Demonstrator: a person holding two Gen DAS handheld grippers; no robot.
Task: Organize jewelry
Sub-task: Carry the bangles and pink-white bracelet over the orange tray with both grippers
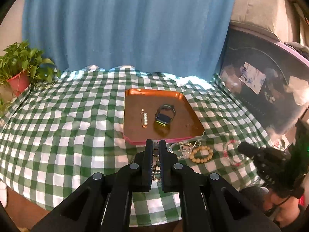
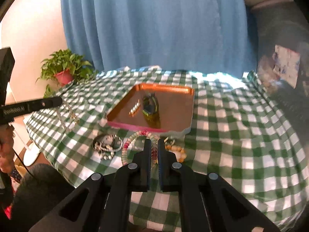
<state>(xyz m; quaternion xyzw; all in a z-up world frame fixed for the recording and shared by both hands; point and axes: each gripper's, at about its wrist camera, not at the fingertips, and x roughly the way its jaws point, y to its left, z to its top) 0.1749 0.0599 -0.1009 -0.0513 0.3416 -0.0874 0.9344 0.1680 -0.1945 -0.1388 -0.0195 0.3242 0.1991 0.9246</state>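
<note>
- Left wrist view: left gripper [image 1: 156,145] clamped on a bead strand [image 1: 156,166], strand pinched between the pads and trailing down toward the checked cloth [image 1: 67,116].
- Copper tray [image 1: 193,116] straight ahead, just past the fingertips; watch [image 1: 164,115] and pearl pin [image 1: 144,118] already inside, side by side near the middle.
- Loose on the cloth just before the tray's pink front lip: clear bracelet [image 1: 181,147], tan bracelet [image 1: 201,154], pink bracelet [image 1: 232,152].
- Right gripper [image 1: 243,148] visible at the right edge, beside the pink bracelet; jaw state unreadable from here.
- Right wrist view, somewhat blurred: right gripper [image 2: 152,144] closed on the pink bracelet [image 2: 133,137], one side nipped between the pads, the loop spread out toward the tray [image 2: 190,96].
- Heap of metal pieces [image 2: 107,145] left of the jaws, tan bracelet [image 2: 176,149] right of them, both on the cloth [image 2: 231,125].
- Left gripper [image 2: 58,100] at the left edge with a chain [image 2: 67,118] hanging under it.
- Step, judged: carry both catches into the tray.
- Best done: lift until dangling ends clear the front lip, no dragging through the heap, aim for bare tray floor right of the watch [image 2: 150,104] and pin [image 2: 134,108], lower before letting go, one hand at a time to avoid tangling.
</note>
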